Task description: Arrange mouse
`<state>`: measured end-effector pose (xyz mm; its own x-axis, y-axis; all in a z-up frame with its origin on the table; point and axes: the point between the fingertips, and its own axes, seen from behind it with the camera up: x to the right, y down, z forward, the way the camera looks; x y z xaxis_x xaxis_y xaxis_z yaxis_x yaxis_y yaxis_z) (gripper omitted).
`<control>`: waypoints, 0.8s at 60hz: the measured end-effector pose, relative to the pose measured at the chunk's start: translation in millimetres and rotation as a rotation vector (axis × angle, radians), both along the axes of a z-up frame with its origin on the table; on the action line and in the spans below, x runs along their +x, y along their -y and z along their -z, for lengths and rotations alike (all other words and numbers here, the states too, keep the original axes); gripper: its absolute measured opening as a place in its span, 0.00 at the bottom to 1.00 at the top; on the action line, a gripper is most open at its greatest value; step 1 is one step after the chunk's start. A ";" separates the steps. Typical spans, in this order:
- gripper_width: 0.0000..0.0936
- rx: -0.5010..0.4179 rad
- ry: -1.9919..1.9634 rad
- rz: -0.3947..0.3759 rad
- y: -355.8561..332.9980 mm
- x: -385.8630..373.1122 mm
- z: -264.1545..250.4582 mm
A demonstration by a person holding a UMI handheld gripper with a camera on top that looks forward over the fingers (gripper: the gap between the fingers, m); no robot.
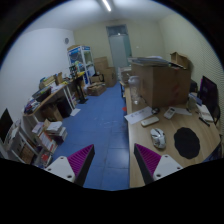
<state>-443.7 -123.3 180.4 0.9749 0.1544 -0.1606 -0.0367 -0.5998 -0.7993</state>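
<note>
Not started: gripper (113,160) open and empty, well short of the mouse (158,137) lying on the desk (150,160) beside the round mat (187,142)

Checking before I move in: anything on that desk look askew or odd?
Nothing damaged or spilled. The mouse lies off the round black mouse pad, on the bare wooden desk beside it. The gripper is open and empty.

cluttered office room with blue floor (92,128), white walls (35,55), a ceiling strip light (106,5), a grey door (120,45) at the far end, stacked cardboard boxes (156,83), wooden desk (150,150) on one side.
</note>
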 end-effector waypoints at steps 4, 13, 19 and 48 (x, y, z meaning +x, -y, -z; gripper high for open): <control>0.88 -0.018 0.021 0.026 -0.8 17.2 10.5; 0.88 -0.067 0.083 0.079 -16.1 90.5 69.9; 0.88 -0.074 0.107 0.127 -36.0 143.2 96.7; 0.84 -0.042 0.145 -0.036 -171.3 175.6 196.4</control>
